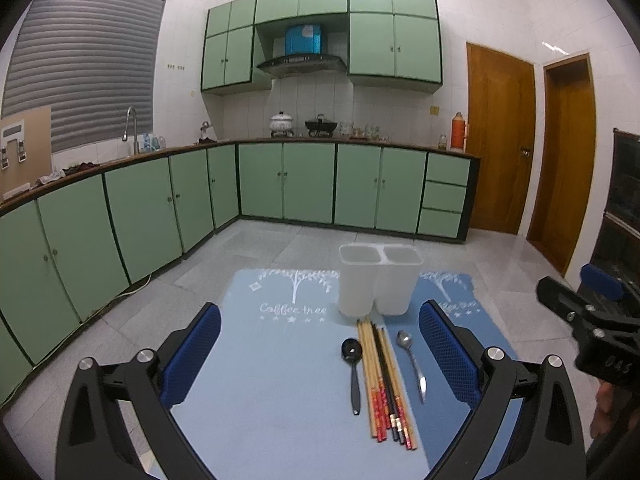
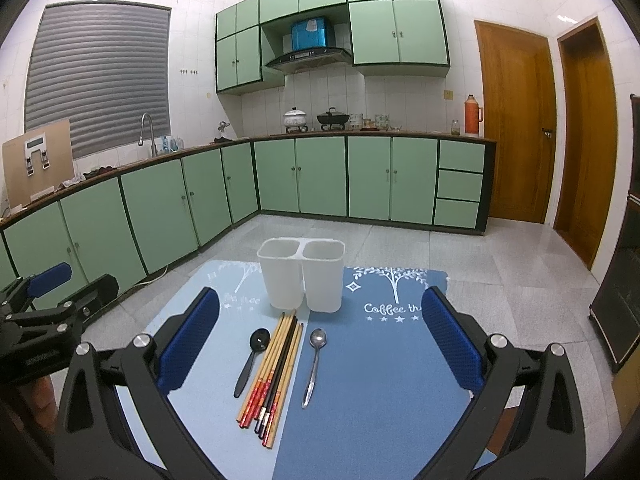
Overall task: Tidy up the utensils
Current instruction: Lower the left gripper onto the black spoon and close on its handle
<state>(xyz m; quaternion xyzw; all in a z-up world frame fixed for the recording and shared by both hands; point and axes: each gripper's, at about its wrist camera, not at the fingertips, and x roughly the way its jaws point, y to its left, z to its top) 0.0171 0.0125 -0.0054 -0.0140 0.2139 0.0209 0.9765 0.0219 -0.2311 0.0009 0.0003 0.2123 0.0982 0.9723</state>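
Chopsticks (image 2: 272,376) lie bundled on my blue mats (image 2: 380,380), between a black spoon (image 2: 250,360) and a steel spoon (image 2: 314,364), just before a white two-compartment holder (image 2: 304,276). My left gripper (image 1: 320,360) and right gripper (image 2: 320,356) hover spread wide, holding nothing.

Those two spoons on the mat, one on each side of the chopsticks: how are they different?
The black spoon is dark and matte, while the metal spoon is shiny silver. The black spoon lies left of the chopsticks on the light blue mat; the metal spoon lies right of them on the darker blue mat. The black spoon's handle looks thicker, the metal one's slimmer. Both lie flat, bowls pointing toward the white holder.
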